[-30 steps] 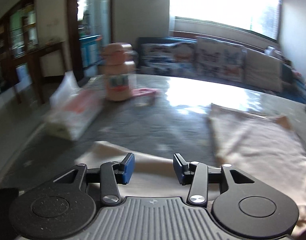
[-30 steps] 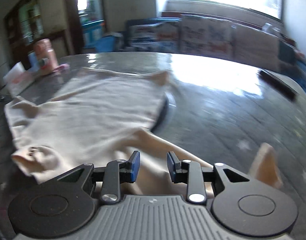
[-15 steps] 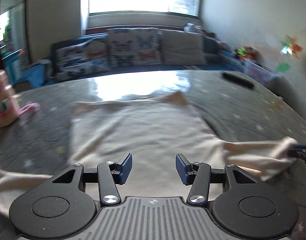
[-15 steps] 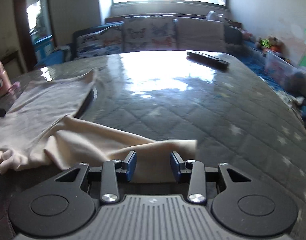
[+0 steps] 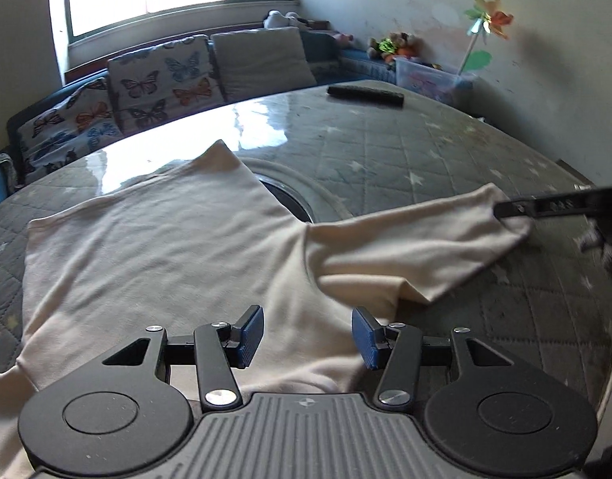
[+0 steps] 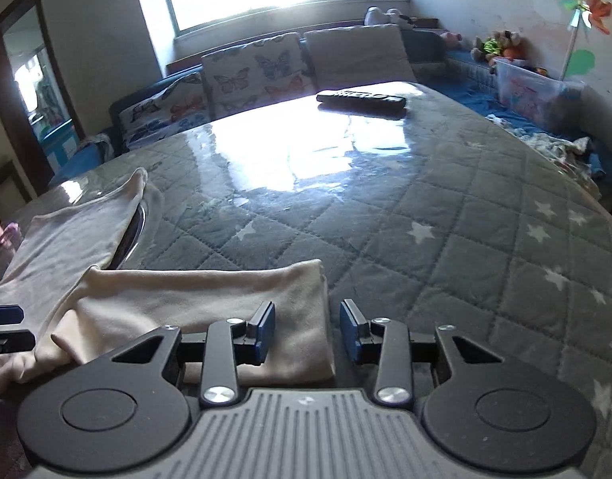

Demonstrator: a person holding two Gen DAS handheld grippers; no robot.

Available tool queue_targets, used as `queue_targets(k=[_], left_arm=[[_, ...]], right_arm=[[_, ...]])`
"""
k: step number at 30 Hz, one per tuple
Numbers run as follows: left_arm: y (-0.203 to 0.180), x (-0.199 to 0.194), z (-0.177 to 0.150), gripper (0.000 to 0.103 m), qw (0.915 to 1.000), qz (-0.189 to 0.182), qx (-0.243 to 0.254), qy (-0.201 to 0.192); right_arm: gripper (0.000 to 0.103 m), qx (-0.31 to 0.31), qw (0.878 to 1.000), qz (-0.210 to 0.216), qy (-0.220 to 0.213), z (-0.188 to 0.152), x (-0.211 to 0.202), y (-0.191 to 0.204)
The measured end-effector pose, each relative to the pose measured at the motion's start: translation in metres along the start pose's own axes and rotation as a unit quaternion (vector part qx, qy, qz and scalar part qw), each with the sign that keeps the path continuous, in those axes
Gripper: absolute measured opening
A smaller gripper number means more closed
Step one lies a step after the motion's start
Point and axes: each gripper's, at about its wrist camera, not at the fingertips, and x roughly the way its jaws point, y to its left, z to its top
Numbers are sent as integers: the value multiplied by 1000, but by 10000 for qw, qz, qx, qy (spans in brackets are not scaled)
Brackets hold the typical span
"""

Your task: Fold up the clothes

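A cream long-sleeved shirt (image 5: 154,247) lies spread flat on the grey quilted table (image 5: 426,151). Its right sleeve (image 5: 418,243) stretches out to the right. My left gripper (image 5: 308,335) is open and hovers low over the shirt's near edge, holding nothing. My right gripper (image 6: 306,329) is open over the cuff end of that sleeve (image 6: 242,299), its left finger above the cloth and its right finger beside the cuff edge. The right gripper's fingertips (image 5: 517,209) also show at the sleeve's end in the left wrist view.
A black remote (image 6: 360,99) lies at the table's far side. A dark round inset (image 5: 290,195) in the table sits partly under the shirt. A sofa with butterfly cushions (image 5: 162,84) stands behind the table, and a plastic toy bin (image 6: 533,88) at the right wall.
Both views have swung right, away from the bottle and tissue pack. The right sleeve now lies stretched out flat, and my right gripper has moved to its cuff. Both grippers stay open.
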Motion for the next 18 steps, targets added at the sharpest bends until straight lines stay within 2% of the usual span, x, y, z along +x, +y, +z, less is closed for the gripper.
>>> queue_targets(k=[1, 4, 13, 18], left_arm=[[0, 1, -1, 52, 10000, -20, 25, 21], [-1, 3, -4, 52, 9999, -92, 99, 78], [1, 8, -12, 52, 9992, -304, 227, 158], [2, 8, -13, 52, 9990, -356, 235, 125]], right_arm=[[17, -104, 9999, -9, 25, 2, 2, 2], [8, -418, 9991, -75, 76, 9, 9, 9], [7, -1486, 9871, -514, -312, 58, 36, 32], [10, -1602, 9850, -637, -67, 63, 72, 33]])
